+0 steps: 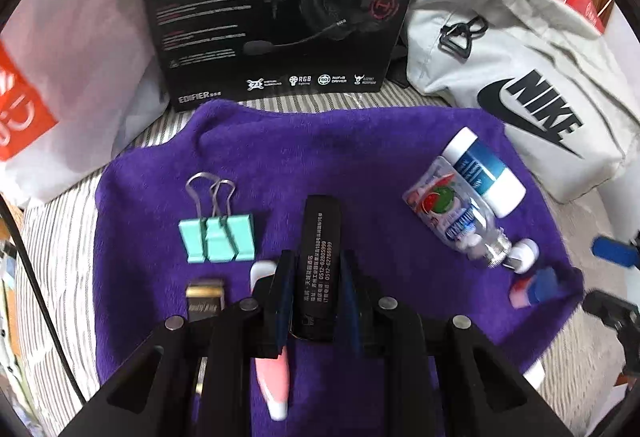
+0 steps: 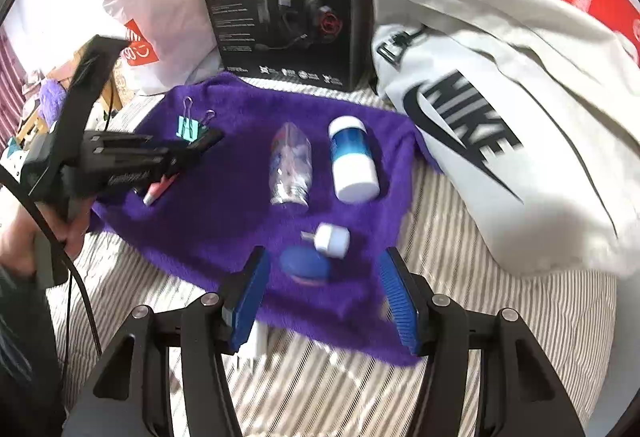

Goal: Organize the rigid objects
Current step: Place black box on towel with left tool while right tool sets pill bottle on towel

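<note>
The left gripper (image 1: 316, 269) clamps a black printed stick (image 1: 318, 261) above the purple towel (image 1: 360, 157), the right gripper (image 2: 324, 289) gapes wide over a blue oval piece (image 2: 305, 264) and white cap (image 2: 332, 239), with 2 teal binder clips (image 1: 218, 233), a clear bottle (image 2: 291, 165) and a white-and-blue jar (image 2: 352, 161) farther on before the black headset box (image 2: 284, 5).

A black headset box (image 1: 276, 9) stands at the top centre of the frame, with a white plastic bag (image 1: 60, 77) at its left. A pale cloth bag (image 1: 520, 85) with a black logo fills the upper right. Striped bedding (image 2: 360, 389) covers the bottom.
</note>
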Demonstrator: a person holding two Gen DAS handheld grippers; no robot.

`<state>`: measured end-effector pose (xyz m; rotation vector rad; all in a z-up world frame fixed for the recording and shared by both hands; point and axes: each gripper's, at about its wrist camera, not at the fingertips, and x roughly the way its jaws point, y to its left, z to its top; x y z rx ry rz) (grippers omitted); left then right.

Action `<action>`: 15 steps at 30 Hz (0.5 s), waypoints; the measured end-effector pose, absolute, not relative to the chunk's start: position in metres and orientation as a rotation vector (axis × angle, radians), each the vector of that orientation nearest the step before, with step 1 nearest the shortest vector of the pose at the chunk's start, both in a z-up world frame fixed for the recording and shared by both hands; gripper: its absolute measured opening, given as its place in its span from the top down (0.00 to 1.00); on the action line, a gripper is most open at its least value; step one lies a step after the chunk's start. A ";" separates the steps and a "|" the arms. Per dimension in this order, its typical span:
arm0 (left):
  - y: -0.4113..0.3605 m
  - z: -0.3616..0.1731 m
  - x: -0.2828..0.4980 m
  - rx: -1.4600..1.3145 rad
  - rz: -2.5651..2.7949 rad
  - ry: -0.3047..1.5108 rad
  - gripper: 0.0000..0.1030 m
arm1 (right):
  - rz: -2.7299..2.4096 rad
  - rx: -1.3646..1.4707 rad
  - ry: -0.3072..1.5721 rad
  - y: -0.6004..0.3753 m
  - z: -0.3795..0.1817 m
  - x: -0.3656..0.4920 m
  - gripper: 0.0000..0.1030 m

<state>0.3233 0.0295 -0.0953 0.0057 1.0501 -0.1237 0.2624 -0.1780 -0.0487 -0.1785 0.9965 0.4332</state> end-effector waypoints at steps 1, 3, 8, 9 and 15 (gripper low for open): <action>0.028 -0.097 0.327 0.007 -0.125 1.055 0.78 | 0.427 -0.168 1.003 -0.182 -0.051 0.261 0.45; 0.024 -0.100 0.332 0.012 -0.123 1.065 0.78 | 0.429 -0.144 1.017 -0.188 -0.055 0.258 0.45; 0.018 -0.104 0.338 0.027 -0.109 1.075 0.78 | 0.418 -0.102 1.026 -0.203 -0.059 0.250 0.45; 0.018 -0.104 0.339 0.028 -0.107 1.077 0.78 | 0.416 -0.092 1.024 -0.206 -0.058 0.248 0.45; 0.013 -0.104 0.337 0.052 -0.091 1.068 0.77 | 0.406 -0.040 1.019 -0.221 -0.056 0.239 0.45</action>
